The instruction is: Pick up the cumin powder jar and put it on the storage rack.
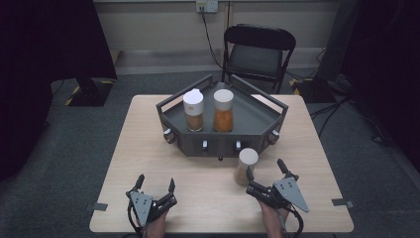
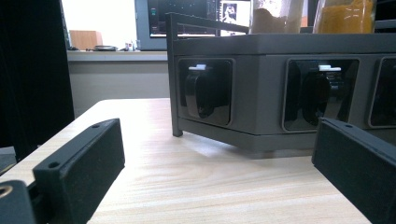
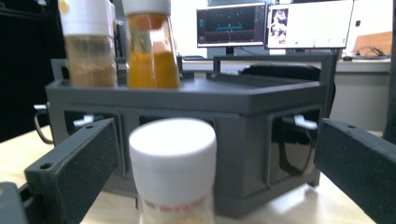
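A dark grey hexagonal rack (image 1: 257,121) stands at the back middle of the wooden table (image 1: 143,148). On its top stand a white-capped jar of brown spice (image 1: 193,111) and a white-capped jar of orange spice (image 1: 223,110). A third white-capped jar with pale contents (image 1: 246,166) stands on the table in front of the rack, close before my right gripper (image 1: 265,171), which is open; this jar (image 3: 173,172) sits between its jaws, untouched. My left gripper (image 1: 155,184) rests open near the front left, nothing between its jaws. The rack's front (image 2: 261,98) faces it.
A black folding chair (image 1: 257,52) stands behind the table. The rack has raised rails (image 1: 183,94) on its back sides and knobs (image 1: 169,136) at its corners. Monitors (image 3: 275,23) show on a desk beyond.
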The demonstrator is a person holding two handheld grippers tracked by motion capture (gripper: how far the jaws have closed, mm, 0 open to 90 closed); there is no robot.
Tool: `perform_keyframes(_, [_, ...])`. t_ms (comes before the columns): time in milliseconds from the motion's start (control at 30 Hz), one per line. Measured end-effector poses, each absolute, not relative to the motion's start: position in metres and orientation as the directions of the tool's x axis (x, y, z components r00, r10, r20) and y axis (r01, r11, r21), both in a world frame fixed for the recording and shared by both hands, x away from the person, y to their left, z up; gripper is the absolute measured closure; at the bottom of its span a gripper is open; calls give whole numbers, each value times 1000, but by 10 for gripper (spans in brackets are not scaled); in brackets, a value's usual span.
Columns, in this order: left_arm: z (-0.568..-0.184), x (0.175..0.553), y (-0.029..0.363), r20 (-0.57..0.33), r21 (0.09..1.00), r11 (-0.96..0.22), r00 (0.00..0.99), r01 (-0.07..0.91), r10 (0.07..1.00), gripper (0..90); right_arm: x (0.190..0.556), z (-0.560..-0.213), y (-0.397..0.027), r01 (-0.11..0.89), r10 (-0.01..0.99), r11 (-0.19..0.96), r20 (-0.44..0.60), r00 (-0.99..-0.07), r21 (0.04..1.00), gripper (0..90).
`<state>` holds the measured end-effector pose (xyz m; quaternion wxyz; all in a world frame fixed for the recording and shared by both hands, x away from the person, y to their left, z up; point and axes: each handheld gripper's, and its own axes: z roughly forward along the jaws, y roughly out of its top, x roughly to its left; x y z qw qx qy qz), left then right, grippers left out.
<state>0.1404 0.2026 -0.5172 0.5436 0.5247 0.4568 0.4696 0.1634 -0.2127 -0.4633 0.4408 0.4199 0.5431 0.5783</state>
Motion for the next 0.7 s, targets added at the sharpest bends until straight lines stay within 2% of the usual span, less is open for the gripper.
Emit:
perform_keyframes(200, [-517, 140, 202, -4, 999, 8, 140, -31, 990, 21, 168, -456, -215, -39, 960, -30, 18, -281, 999, 1])
perform_keyframes(700, [-517, 140, 202, -4, 999, 8, 140, -31, 990, 21, 178, -467, -202, -29, 955, -7, -2, -297, 1000, 15])
